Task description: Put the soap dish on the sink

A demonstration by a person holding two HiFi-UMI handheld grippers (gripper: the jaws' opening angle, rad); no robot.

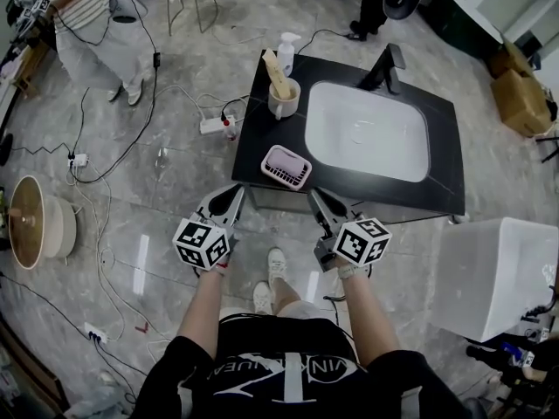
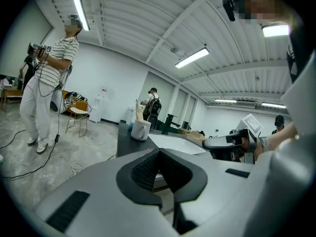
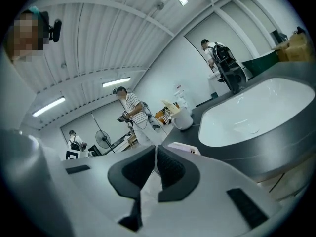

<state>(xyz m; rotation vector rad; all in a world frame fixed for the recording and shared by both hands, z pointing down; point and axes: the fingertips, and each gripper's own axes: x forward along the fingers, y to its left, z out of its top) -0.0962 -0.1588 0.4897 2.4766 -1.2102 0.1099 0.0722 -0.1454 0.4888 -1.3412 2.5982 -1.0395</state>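
Both tongs are closed with nothing between them: the left tongs (image 2: 159,154) and the right tongs (image 3: 156,149) are just before the dark tabletop (image 1: 260,125). The pink soap dish (image 1: 286,166) lies on its front left corner, beside the white sink (image 1: 367,129). Only the head view shows the dish whole; in the right gripper view the tongs hide most of it.

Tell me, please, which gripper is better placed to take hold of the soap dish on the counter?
Right, probably. The right gripper sits closer to the soap dish, which shows just beyond its shut jaws in its own view; the left gripper stands further aside. Both are empty.
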